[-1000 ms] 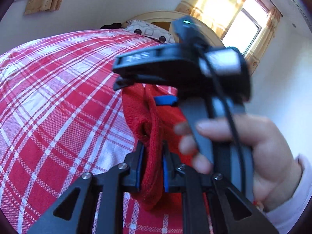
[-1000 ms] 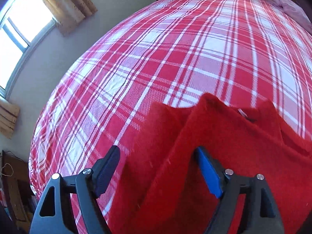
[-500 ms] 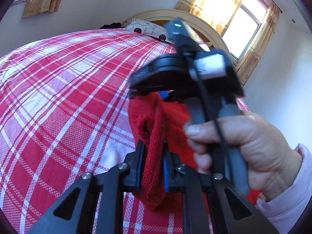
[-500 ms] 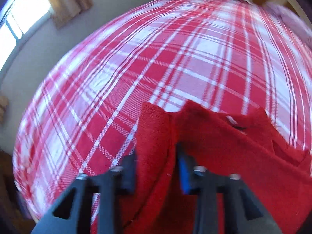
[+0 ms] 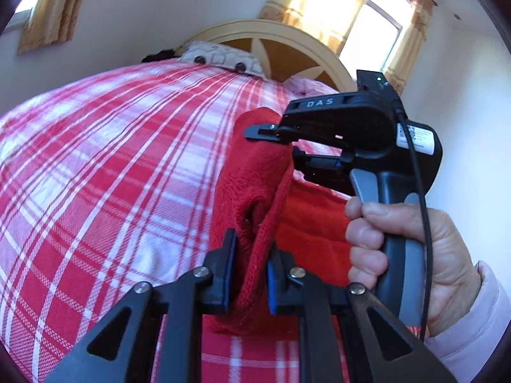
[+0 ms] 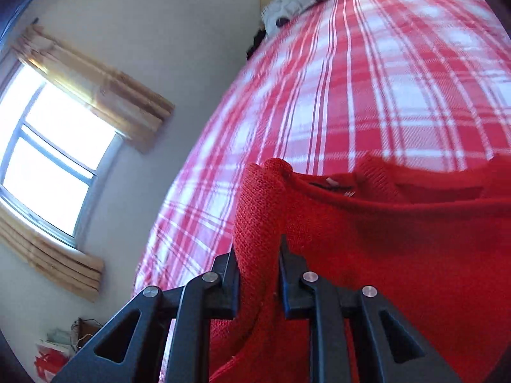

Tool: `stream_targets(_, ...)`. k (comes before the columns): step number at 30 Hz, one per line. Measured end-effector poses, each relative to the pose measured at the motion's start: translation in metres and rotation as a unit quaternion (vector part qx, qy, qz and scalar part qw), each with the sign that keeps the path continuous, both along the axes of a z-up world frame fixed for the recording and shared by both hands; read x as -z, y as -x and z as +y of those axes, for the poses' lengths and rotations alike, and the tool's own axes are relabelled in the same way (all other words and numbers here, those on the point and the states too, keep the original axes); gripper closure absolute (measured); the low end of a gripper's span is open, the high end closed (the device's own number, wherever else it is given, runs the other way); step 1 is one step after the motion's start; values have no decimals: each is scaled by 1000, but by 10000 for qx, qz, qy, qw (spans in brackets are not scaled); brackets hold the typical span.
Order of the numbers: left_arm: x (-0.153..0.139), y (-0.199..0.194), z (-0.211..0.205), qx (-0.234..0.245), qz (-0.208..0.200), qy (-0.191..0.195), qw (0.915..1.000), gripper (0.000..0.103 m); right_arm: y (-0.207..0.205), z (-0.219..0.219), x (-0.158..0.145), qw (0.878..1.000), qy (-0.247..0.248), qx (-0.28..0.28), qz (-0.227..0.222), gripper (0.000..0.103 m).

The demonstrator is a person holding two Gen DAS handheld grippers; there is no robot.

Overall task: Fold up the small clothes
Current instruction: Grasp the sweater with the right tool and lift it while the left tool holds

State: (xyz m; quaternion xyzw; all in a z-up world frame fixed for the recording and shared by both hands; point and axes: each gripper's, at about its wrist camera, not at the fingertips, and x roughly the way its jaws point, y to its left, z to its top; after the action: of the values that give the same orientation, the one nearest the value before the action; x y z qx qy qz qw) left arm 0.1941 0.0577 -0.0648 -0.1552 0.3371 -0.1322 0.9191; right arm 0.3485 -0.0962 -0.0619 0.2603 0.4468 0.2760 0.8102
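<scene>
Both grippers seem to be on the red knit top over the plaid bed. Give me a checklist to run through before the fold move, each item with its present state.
1. Left gripper pinching the red knit garment: ok.
2. Right gripper, jaws just closed, shut on a fold of the garment's edge: ok.
3. Fabric hanging between the two grips without a snag: cannot tell.
4. Plaid bedspread bare ahead for laying it down: ok.
5. Person's hand firm on the right gripper's handle: ok.
6. Neckline and sleeves aligned: cannot tell.

My bed (image 5: pixel 95 166) has a red-and-white plaid cover, patterned pillow (image 5: pixel 220 59) up by the headboard (image 5: pixel 306 48).
</scene>
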Motion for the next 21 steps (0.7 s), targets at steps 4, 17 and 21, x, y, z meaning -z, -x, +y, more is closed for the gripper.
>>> stream_targets(4,-15,9,-27,278,-205,-101,9994,86,14,-34,-20,9997,-90,118,-184,84)
stream_targets(17,-25,27,-128,1179,-485,-588,9901,86,57,-161,-28,9971,178,644,-377,84)
stream_targets(21,-24,30,-156,1379,-486,-748,9864,86,66,-191,-19,9960,177,822,-315,84)
